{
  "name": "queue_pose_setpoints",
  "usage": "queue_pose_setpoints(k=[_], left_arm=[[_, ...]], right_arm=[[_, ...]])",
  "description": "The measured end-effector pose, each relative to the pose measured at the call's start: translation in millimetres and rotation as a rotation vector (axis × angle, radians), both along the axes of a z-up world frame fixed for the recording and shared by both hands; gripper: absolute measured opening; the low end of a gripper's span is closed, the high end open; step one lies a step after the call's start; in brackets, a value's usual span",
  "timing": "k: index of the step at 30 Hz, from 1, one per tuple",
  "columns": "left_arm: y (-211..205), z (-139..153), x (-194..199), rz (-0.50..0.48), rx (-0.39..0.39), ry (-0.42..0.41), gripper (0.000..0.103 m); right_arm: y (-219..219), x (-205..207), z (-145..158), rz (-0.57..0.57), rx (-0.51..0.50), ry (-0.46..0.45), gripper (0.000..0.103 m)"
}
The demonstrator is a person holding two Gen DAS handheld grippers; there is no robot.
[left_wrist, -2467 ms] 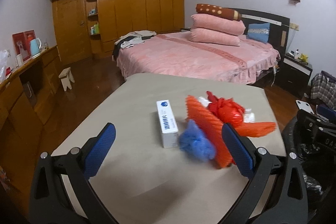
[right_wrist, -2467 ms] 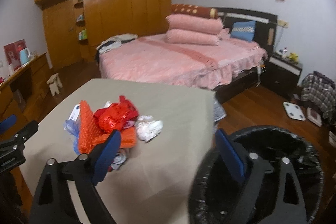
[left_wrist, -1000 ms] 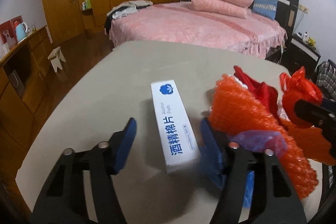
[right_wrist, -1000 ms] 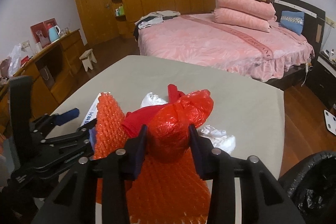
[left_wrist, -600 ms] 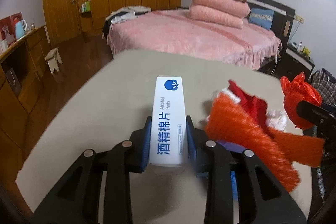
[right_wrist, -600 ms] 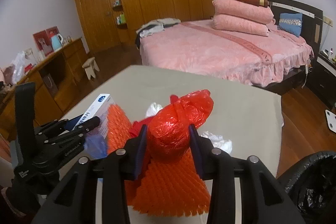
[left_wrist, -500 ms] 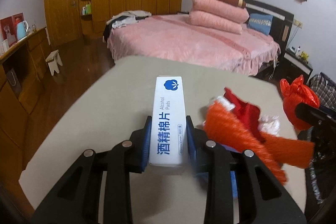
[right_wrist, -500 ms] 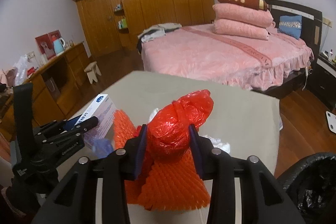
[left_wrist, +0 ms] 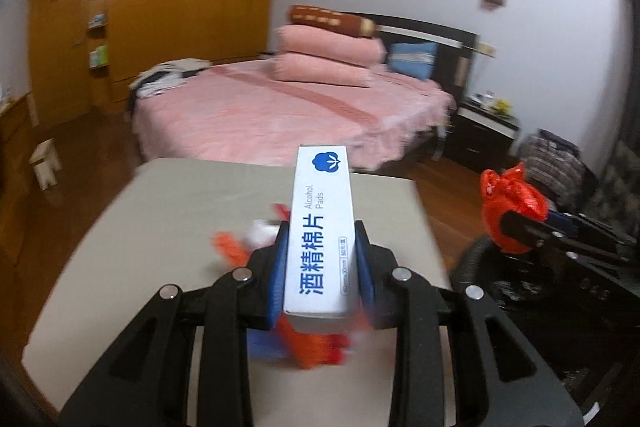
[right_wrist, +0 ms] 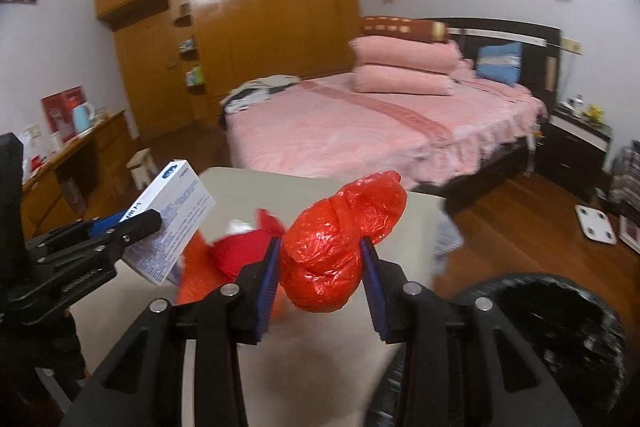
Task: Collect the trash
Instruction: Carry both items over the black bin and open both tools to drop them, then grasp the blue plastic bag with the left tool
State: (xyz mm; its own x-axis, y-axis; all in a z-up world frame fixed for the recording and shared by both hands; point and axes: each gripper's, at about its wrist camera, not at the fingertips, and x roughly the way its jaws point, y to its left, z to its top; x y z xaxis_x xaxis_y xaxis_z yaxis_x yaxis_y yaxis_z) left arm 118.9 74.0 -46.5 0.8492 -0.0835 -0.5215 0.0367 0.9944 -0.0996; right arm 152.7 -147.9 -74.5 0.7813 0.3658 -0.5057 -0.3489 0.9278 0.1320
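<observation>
My left gripper is shut on a white alcohol-pads box with blue print, lifted above the grey table. In the right wrist view that box shows at the left in the left gripper. My right gripper is shut on a crumpled red plastic bag, also raised; the bag shows at the right of the left wrist view. Orange foam netting and other red and white scraps lie on the table below, blurred. A black-lined trash bin stands at the lower right.
A bed with pink covers and stacked pillows stands beyond the table. A wooden wardrobe fills the back wall. A wooden sideboard with a kettle runs along the left; a small stool and a white scale sit on the floor.
The left gripper closed on the white box and lifted it off the table. Both grippers rose and swung right toward the bin; the red bag stayed gripped by the right one.
</observation>
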Motion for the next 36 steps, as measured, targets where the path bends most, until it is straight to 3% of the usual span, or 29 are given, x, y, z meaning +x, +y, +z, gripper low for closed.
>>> queue_pose_setpoints(k=[12,16,17,19,24,27,31,36], left_arm=[[-141.8,-27.8,23.6,-0.309,-0.044,0.052,0.029],[-173.5,-39.0,28.3,-0.395,-0.060,0.080,0.031],[-180.4,-41.7,28.3,-0.410,-0.067,0.081,0.033],[-186.6,-46.4,27.0,-0.428,-0.075,0.087,0.059],[-176.1,-48.1,17.7,-0.403,-0.058,0.074,0.069],[-154.6,-41.8,15.3,-0.351,-0.038,0.056,0.080],[-115.0,-33.1,5.5,-0.233,-0.003,0.021,0.089],[-54.2,-25.2,-3.3,-0.072,0.030,0.001,0.090]], right_arm=[[-124.9,-20.6,-27.8,-0.294,-0.044,0.069,0.039],[-152.9,-30.8,-36.4,-0.372,-0.054,0.081,0.045],[-159.2,-32.8,-38.0,-0.390,-0.055,0.084,0.048],[-168.5,-38.4,-39.6,-0.420,-0.059,0.080,0.062],[-174.3,-41.8,-36.1,-0.459,-0.064,0.050,0.090],[-164.5,-43.1,-33.0,-0.439,-0.052,0.038,0.097],[-140.6,-33.9,-29.2,-0.390,-0.026,0.034,0.097],[-94.6,-18.9,-24.3,-0.286,-0.010,0.023,0.097]])
